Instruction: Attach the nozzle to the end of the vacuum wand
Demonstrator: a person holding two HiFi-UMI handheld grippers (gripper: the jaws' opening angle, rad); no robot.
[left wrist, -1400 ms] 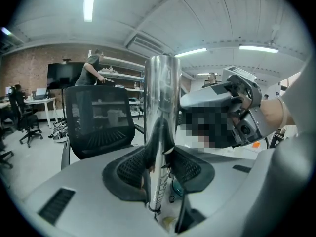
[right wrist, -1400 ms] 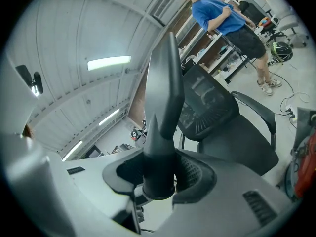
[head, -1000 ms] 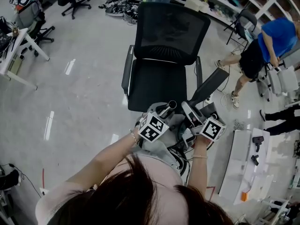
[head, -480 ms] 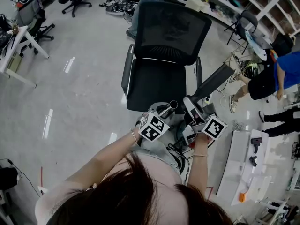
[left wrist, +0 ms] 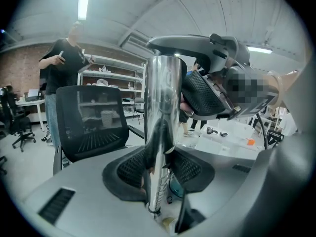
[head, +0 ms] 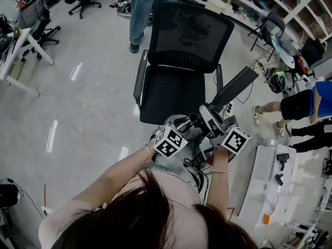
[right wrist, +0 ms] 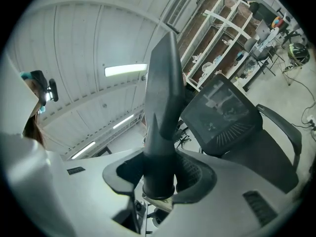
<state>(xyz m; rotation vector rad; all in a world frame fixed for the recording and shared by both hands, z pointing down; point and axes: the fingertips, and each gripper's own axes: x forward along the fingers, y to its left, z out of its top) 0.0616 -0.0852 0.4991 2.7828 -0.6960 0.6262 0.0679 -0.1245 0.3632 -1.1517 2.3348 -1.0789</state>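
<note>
In the head view the shiny metal vacuum wand (head: pixel 188 121) rises from my left gripper (head: pixel 181 126), which is shut on it. In the left gripper view the chrome wand (left wrist: pixel 163 107) stands upright between the padded jaws of the left gripper (left wrist: pixel 159 169). My right gripper (head: pixel 211 122) is shut on the dark tapered nozzle (head: pixel 236 87), which slants up and to the right. The nozzle (right wrist: pixel 163 102) fills the middle of the right gripper view, its round base down in the right gripper (right wrist: pixel 159 174). Wand end and nozzle are close side by side, not joined.
A black mesh office chair (head: pixel 181 61) stands just ahead of the grippers. A white table (head: pixel 267 185) with small tools is at the right. A person in jeans (head: pixel 142 9) stands behind the chair, another person (head: pixel 303 108) at the right. Cables lie below the grippers.
The right gripper with the nozzle has shifted slightly left, closer to the wand. A person in jeans has stepped in behind the chair, and the person in blue has moved off right.
</note>
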